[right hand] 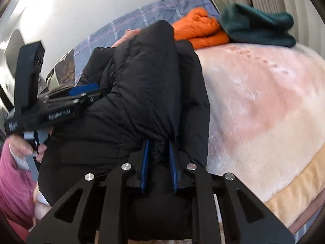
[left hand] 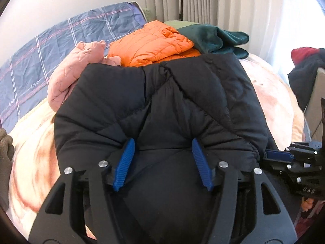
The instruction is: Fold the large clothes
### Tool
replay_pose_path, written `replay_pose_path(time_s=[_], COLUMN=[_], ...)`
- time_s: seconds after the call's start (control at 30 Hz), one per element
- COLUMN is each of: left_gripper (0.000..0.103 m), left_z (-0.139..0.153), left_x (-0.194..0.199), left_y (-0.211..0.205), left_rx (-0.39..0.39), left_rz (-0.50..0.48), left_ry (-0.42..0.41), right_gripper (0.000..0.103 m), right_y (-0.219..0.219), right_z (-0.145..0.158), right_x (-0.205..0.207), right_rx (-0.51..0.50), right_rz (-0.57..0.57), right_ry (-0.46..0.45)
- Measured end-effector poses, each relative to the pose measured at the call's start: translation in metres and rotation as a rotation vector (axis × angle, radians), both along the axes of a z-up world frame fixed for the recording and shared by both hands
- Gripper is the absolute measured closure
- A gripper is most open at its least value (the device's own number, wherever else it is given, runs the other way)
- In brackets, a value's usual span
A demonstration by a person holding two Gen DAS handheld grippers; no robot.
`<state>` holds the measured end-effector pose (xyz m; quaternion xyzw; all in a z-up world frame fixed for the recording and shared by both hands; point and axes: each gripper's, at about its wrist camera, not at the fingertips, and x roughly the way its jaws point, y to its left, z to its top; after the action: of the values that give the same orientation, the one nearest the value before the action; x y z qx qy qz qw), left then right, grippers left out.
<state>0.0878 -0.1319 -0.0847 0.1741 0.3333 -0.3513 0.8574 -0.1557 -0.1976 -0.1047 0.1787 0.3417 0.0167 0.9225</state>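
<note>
Nearest, the right tongs pinch a bunched edge of the black puffer jacket, narrow. The left tongs sit wide, blue pads pressed into the jacket on the bed's pink blanket. "DAG" shows on the right tongs' body at three o'clock. Farther, at twelve, lie orange, pink and green garments; at ten, "love" repeats on the plaid sheet.
</note>
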Motion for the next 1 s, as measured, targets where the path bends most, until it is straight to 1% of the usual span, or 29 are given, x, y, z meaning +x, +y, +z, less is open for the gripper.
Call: replay_pose_path(time_s=[0.1,0.13,0.23,0.3,0.33,0.43,0.57,0.67,0.73,0.8,0.87,0.93,1.0], left_gripper=[0.042,0.042,0.041,0.041,0.041,0.041,0.041,0.041,0.041,0.041,0.041,0.041,0.041], left_z=[-0.004,-0.005,-0.007,-0.01,-0.011,-0.012,-0.01,-0.007,-0.006,-0.005,-0.005,-0.005,-0.005], left_x=[0.001,0.002,0.002,0.002,0.003,0.004,0.003,0.002,0.001,0.001,0.001,0.0,0.0], left_y=[-0.001,-0.001,0.001,0.003,0.005,0.01,0.009,0.01,0.01,0.01,0.007,0.006,0.005], left_rx=[0.007,0.008,0.003,-0.011,-0.022,-0.043,-0.038,-0.042,-0.045,-0.045,-0.04,-0.031,-0.026], left_rz=[0.003,0.002,0.0,-0.002,-0.002,-0.008,-0.002,0.001,0.0,0.0,0.002,0.003,0.004], left_ry=[-0.003,0.001,0.001,0.002,0.006,0.012,0.004,-0.005,-0.003,-0.002,-0.004,-0.009,-0.013], right_gripper=[0.084,0.084,0.084,0.083,0.083,0.082,0.077,0.071,0.067,0.067,0.067,0.067,0.067], right_y=[0.009,0.01,0.01,0.014,0.009,0.008,0.006,-0.002,-0.008,-0.01,-0.009,-0.007,-0.006], right_z=[0.005,0.006,0.002,-0.003,-0.006,-0.006,0.002,0.02,0.044,0.072,0.092,0.1,0.098], right_x=[0.004,0.002,0.002,0.006,0.02,0.025,0.028,0.031,0.03,0.033,0.046,0.064,0.091], right_rx=[-0.077,-0.086,-0.071,-0.08,-0.083,-0.092,-0.095,-0.079,-0.07,-0.085,-0.105,-0.115,-0.087], right_rz=[0.013,0.016,0.011,0.011,0.009,0.016,0.047,0.076,0.069,0.071,0.082,0.092,0.101], right_ry=[0.018,0.023,0.032,0.027,0.025,0.026,0.052,0.086,0.026,-0.072,-0.148,-0.175,-0.16])
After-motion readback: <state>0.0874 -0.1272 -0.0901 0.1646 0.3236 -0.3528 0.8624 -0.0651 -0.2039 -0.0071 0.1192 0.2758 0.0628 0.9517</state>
